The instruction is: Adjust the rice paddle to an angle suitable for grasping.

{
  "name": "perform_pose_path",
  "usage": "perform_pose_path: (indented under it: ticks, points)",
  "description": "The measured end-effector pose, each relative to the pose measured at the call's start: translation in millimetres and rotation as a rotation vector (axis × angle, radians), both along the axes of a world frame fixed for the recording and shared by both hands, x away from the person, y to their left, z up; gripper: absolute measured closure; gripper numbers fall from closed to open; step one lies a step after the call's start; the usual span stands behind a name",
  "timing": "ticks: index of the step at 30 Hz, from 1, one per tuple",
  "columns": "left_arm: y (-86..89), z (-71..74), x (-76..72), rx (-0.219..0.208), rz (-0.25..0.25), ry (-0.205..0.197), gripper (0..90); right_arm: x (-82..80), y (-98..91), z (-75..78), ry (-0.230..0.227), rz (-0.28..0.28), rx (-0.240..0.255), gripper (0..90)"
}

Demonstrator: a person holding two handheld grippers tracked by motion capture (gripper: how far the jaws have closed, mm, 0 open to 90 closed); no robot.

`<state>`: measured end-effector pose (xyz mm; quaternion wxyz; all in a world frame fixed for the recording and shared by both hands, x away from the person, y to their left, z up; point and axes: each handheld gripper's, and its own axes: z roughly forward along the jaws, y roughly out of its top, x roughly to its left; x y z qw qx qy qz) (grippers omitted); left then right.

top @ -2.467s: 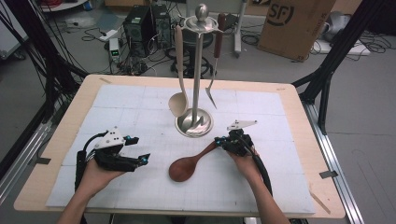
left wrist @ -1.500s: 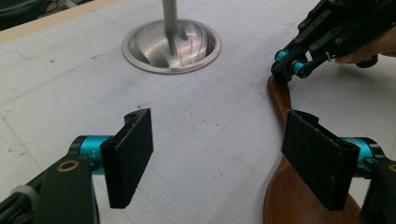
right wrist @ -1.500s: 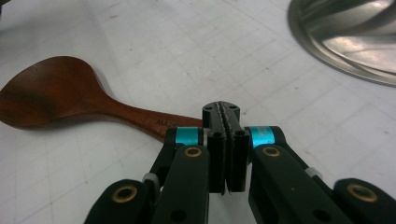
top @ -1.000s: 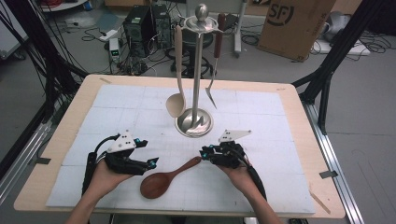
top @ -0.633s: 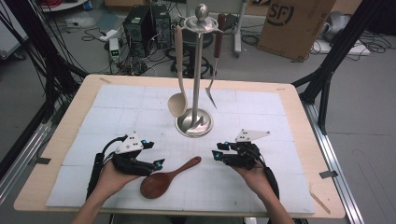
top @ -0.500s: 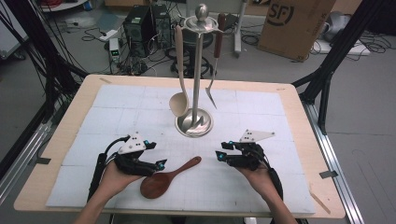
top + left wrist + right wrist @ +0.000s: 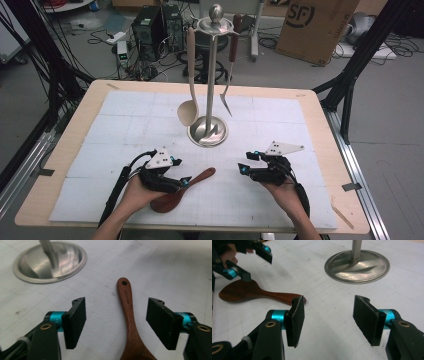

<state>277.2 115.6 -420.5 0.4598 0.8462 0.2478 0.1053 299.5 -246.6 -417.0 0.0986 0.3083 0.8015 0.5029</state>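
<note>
A dark wooden spoon [image 7: 176, 195] lies flat on the white mat, bowl toward the person and handle pointing to the stand. My left gripper [image 7: 185, 181] is low over it. In the left gripper view the spoon [image 7: 126, 302] runs between the jaws of the left gripper [image 7: 116, 305]. The jaws have just been closing, and the pads stand clear of the wood. My right gripper [image 7: 243, 168] hovers to the right of the handle's end. Its jaws [image 7: 329, 300] have just been opening and hold nothing. The spoon [image 7: 249, 291] and the left gripper [image 7: 252, 263] lie beyond them.
A steel utensil stand [image 7: 209, 132] stands mid-table just behind both grippers, with a pale wooden ladle [image 7: 188, 107] and a red-handled utensil [image 7: 230, 75] hanging from it. The white mat [image 7: 125, 115] covers the wooden table [image 7: 320, 115]. Computers and a cardboard box [image 7: 312, 25] sit on the floor beyond.
The right gripper laid the spoon down on the mat, let go of its handle and drew away to the right. The left gripper moved right and down over the spoon.
</note>
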Motion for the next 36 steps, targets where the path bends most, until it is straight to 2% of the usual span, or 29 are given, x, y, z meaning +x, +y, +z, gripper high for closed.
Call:
perform_pose_path:
  ticks: [8, 14, 20, 23, 29, 36]
  points:
    - [-11.4, -10.6, -2.6, 0.047, -0.043, 0.030, 42.1, -2.9, -3.0, -0.6, -0.014, -0.020, -0.006, 39.3]
    - [-14.8, -14.8, -4.7, 0.059, -0.062, 0.039, 47.2, -4.2, -2.4, -0.7, -0.024, -0.026, -0.021, 38.7]
    - [-18.4, -20.0, -4.3, 0.089, -0.071, 0.053, 53.3, -4.1, 0.1, -1.7, -0.015, -0.033, -0.017, 37.7]
    - [-20.1, -21.4, -4.3, 0.113, -0.070, 0.054, 57.1, -2.9, 3.2, -1.5, -0.028, -0.029, -0.017, 37.7]
    - [-19.8, -21.4, -3.6, 0.158, -0.062, 0.058, 66.3, -2.5, 9.6, -2.2, -0.020, -0.018, -0.019, 37.6]
    - [-25.3, -19.4, -5.8, 0.189, -0.064, 0.050, 73.3, -2.6, 16.7, -3.3, -0.020, -0.007, -0.025, 37.3]
